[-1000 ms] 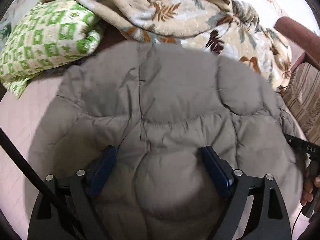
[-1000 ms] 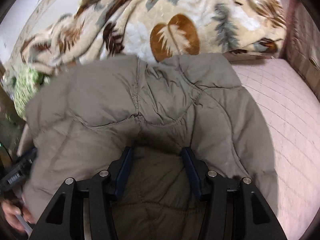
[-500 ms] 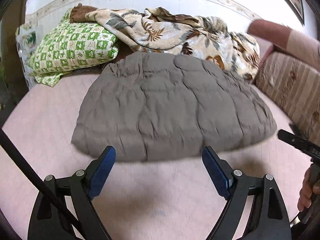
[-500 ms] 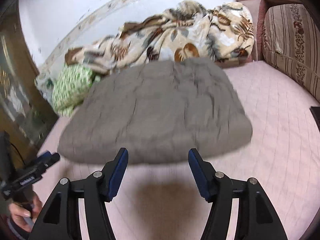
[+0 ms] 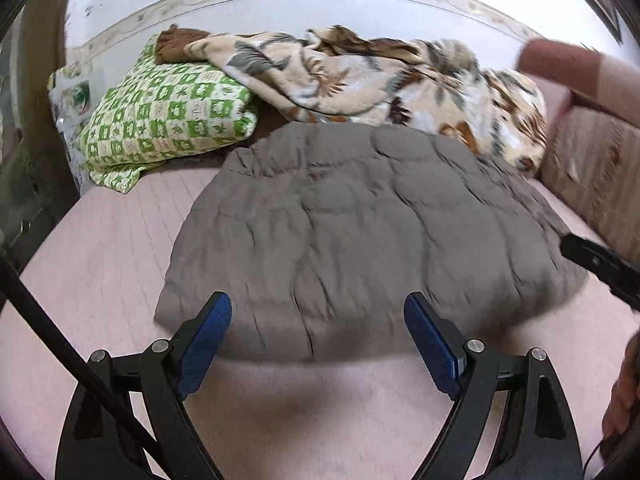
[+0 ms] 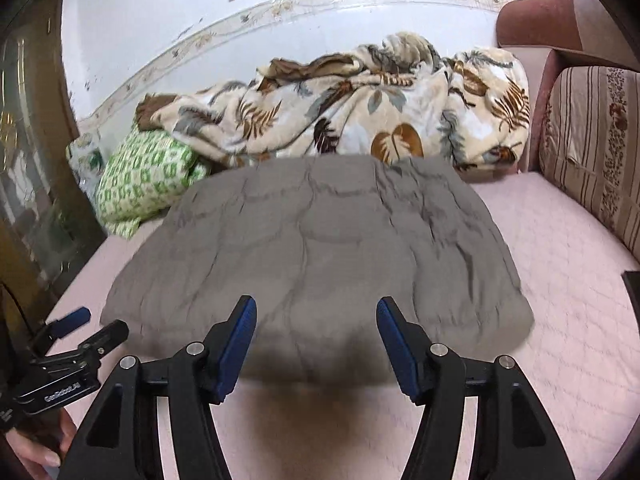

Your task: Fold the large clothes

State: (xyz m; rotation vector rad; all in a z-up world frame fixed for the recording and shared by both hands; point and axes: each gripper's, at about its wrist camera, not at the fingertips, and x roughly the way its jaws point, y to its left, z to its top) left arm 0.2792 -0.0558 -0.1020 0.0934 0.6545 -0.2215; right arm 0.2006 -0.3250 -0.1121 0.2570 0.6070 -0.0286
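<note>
While both grippers hang above the pink quilted mattress [image 5: 100, 248], nothing rests between their blue pads.

Item 1. Grey quilted jacket [image 5: 360, 232], folded into a broad padded slab, lying flat at frame centre in both views; its near edge sits just beyond the fingertips, apart from them.

Item 2. Left gripper [image 5: 318, 344], lower centre of the left wrist view, jaws spread wide and empty. It also appears at lower left of the right wrist view, with a hand [image 6: 36, 448] beneath it.

Item 3. Right gripper [image 6: 316, 340], lower centre of the right wrist view, jaws parted and empty, somewhat narrower than the left pair.

Item 4. Leaf-print blanket [image 6: 360, 108], heaped against the wall behind the jacket, touching its far edge.

Item 5. Green-and-white checked cushion [image 5: 168, 116], upper left, partly under the blanket's end.

Item 6. Striped sofa cushion [image 6: 592, 144], right edge of frame, beside the mattress.

Containers: no bin, box or basket is visible.

Change noted: a second ago both pairs of pads were down on the jacket's fabric, which filled the frame; now they are withdrawn, the whole folded jacket shows, and the right jaws stand wider.
</note>
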